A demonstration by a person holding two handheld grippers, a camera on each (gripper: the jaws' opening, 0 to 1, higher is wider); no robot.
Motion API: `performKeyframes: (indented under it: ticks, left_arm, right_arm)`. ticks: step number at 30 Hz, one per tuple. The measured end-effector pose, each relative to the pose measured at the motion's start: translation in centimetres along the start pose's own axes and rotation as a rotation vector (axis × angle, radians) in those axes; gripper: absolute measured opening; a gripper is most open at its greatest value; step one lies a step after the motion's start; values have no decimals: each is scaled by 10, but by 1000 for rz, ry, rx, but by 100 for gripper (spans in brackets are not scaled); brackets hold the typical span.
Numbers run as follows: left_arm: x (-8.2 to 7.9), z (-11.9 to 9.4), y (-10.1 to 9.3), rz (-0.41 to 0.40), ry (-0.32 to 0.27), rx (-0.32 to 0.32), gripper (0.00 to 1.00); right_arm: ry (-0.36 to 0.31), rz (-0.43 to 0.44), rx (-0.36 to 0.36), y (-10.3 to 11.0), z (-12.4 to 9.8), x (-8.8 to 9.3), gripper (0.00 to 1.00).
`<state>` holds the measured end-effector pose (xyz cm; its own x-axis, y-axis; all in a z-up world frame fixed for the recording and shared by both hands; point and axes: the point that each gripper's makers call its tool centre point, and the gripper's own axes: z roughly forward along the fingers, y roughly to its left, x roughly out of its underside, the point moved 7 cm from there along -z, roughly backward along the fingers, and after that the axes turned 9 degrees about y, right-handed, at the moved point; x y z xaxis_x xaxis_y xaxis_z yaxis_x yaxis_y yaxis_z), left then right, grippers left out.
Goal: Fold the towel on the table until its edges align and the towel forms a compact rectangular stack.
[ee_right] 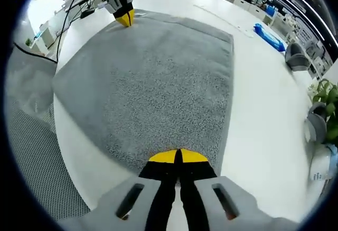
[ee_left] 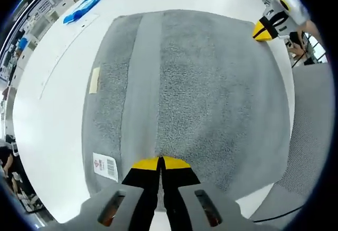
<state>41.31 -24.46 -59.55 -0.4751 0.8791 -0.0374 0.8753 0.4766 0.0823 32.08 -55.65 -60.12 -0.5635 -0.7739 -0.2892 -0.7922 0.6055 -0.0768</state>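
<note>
Two grippers, one towel, and both of them are parked at the same end of it. That grey terry-cloth towel (ee_left: 195,93) lies spread flat on the round white table (ee_left: 58,104), with a smooth woven band running along its length and a white barcode tag (ee_left: 104,166) plus a small cream label (ee_left: 95,80) near one long edge.

Starting on the left: the left gripper (ee_left: 160,162), yellow-tipped with black jaws, sits right on the near short edge of the towel. Its jaws are pressed together with no gap I can make out, and it looks like they're pinching the hem, though I honestly can't tell if cloth is actually caught between them or they're just resting on it. From there the towel's long axis runs straight away from the jaws toward the far edge.

Over on the right, the right gripper (ee_right: 178,156) is doing the same thing at the other corner of that end, jaws together at the hem, same doubt about whether it has a bite.

So my guess is the coming move is lifting this near edge and carrying it forward along the long axis to meet the far edge. Neither hand is nearer; they're level with each other.

Off past the towel there's a blue plastic-looking item (ee_right: 269,36) on the table, well clear.
</note>
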Motion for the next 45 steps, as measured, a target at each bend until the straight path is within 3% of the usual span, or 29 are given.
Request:
performKeyframes:
  ticks: [4, 17, 26, 45]
  left_arm:
    - [-5, 0, 2, 31, 19, -22, 1]
    - [-12, 1, 13, 43, -7, -39, 1]
    - [-20, 2, 17, 92, 20, -58, 1]
    - [-33, 3, 26, 158, 39, -86, 1]
  right_arm:
    - [-1, 10, -8, 2, 0, 0, 0]
    - [22, -9, -9, 15, -3, 3, 0]
    - [37, -28, 3, 23, -4, 4, 0]
    - [8, 12, -25, 45, -8, 13, 0]
